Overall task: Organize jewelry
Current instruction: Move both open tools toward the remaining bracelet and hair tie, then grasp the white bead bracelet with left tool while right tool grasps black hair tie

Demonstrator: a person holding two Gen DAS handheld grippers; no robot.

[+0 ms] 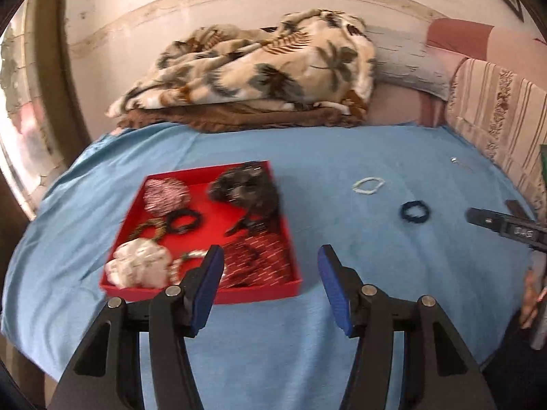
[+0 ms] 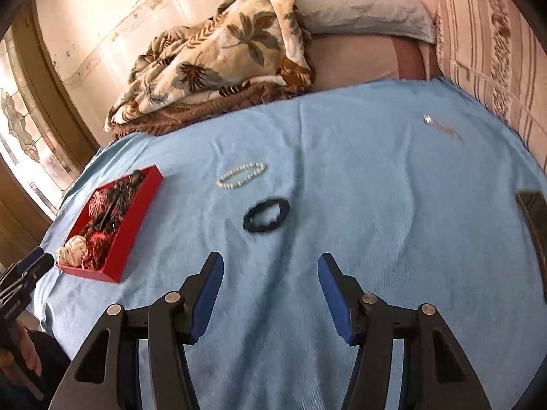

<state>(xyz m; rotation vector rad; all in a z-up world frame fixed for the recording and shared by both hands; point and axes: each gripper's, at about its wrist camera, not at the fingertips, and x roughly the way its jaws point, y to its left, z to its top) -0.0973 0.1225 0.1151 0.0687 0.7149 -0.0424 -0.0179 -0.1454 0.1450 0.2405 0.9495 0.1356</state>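
Red and shallow, the cardboard tray (image 1: 191, 174) already holds several scrunchies, while a white bead bracelet (image 2: 242, 175), a black hair tie (image 2: 266, 214) and a small silver piece (image 2: 428, 119) lie loose on the blue cloth (image 2: 359, 205), with left gripper (image 1: 270, 290) and right gripper (image 2: 270, 290) both spread and empty.

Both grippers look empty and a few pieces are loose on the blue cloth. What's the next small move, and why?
Probably ease the right gripper forward and down over the black hair tie. Its jaws are open and empty, and the tie lies straight ahead, the nearest loose piece. The pearl bracelet sits farther back, and the red tray is off to the left, near the open left gripper.
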